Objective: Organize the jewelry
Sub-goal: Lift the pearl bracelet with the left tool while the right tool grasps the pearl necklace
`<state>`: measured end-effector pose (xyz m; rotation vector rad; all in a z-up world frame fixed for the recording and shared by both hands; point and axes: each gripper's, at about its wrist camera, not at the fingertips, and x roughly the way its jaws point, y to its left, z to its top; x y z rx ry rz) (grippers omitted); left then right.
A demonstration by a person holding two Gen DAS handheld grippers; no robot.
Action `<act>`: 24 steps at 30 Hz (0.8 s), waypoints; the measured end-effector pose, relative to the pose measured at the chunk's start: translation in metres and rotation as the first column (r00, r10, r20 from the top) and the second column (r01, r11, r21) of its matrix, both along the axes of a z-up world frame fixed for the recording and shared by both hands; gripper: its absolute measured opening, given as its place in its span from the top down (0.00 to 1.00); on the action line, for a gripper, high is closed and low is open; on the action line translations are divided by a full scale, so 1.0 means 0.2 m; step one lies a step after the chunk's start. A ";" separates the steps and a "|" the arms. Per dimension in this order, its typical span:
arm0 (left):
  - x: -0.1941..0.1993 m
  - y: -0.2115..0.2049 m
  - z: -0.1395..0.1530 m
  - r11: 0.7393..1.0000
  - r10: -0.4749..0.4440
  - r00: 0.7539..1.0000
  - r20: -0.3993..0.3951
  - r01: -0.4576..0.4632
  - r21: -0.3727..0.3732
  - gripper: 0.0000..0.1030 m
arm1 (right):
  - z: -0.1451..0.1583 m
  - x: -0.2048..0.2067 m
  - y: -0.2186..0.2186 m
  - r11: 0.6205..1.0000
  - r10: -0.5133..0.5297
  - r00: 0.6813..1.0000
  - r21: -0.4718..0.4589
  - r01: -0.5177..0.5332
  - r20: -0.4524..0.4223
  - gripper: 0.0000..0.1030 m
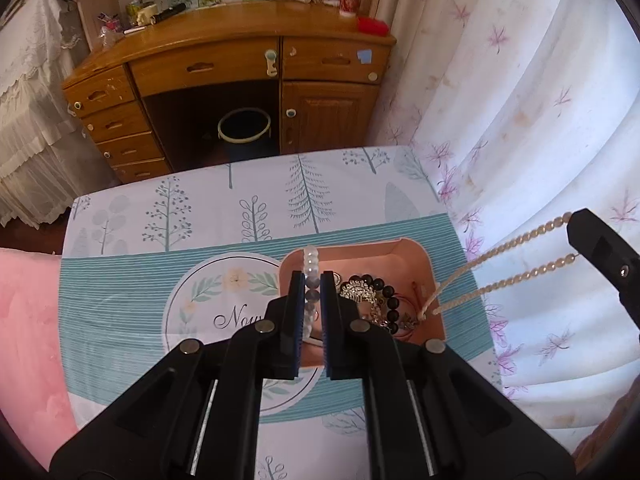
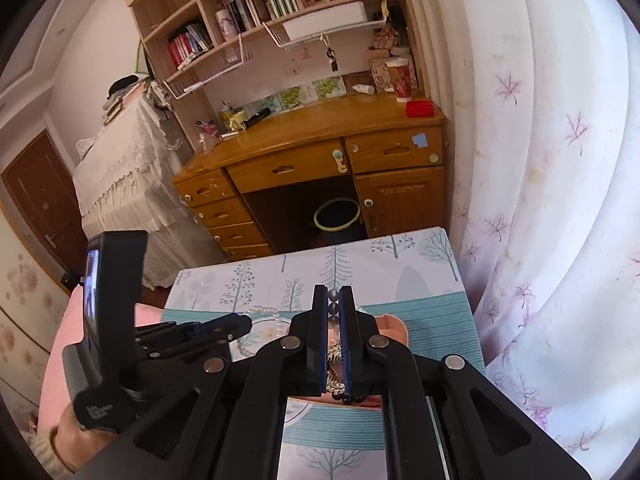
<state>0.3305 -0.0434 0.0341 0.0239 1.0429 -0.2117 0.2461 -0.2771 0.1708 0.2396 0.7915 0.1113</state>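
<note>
- Left gripper (image 1: 312, 280): jaws nearly closed, clamping a pale bead bracelet (image 1: 311, 258) w/ grey beads at the pinch; held above near-left rim of pink jewelry box (image 1: 404, 250).
- Right gripper (image 2: 333, 294): jaws pinched on a beaded necklace (image 1: 520, 240); two strands run from fingertip (image 1: 580, 226) down into box.
- Box contents: dark bead bracelet (image 1: 386, 292), silver rhinestone piece (image 1: 358, 291), red cord; tangled together.
- Box sits on tree-print tablecloth (image 1: 256, 216), right of the round floral emblem.
- Background: wooden desk (image 1: 240, 44), waste bin (image 1: 244, 126) beneath; floral curtain (image 1: 520, 100) at right.
</note>
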 end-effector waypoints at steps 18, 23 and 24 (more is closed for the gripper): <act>0.16 -0.13 -0.30 0.999 -0.013 0.999 -0.031 0.015 0.039 0.95 | -0.69 0.22 0.02 0.999 0.014 0.985 -0.030 -0.020 -0.174 0.96; 0.16 -0.14 -0.36 0.999 -0.023 0.999 -0.042 0.025 0.031 0.95 | -0.86 0.26 0.03 0.999 0.022 0.974 -0.030 -0.030 -0.227 0.96; 0.16 -0.14 -0.36 0.999 -0.027 0.999 -0.041 0.028 0.032 0.95 | -0.90 0.27 0.03 0.999 0.026 0.971 -0.029 -0.034 -0.238 0.96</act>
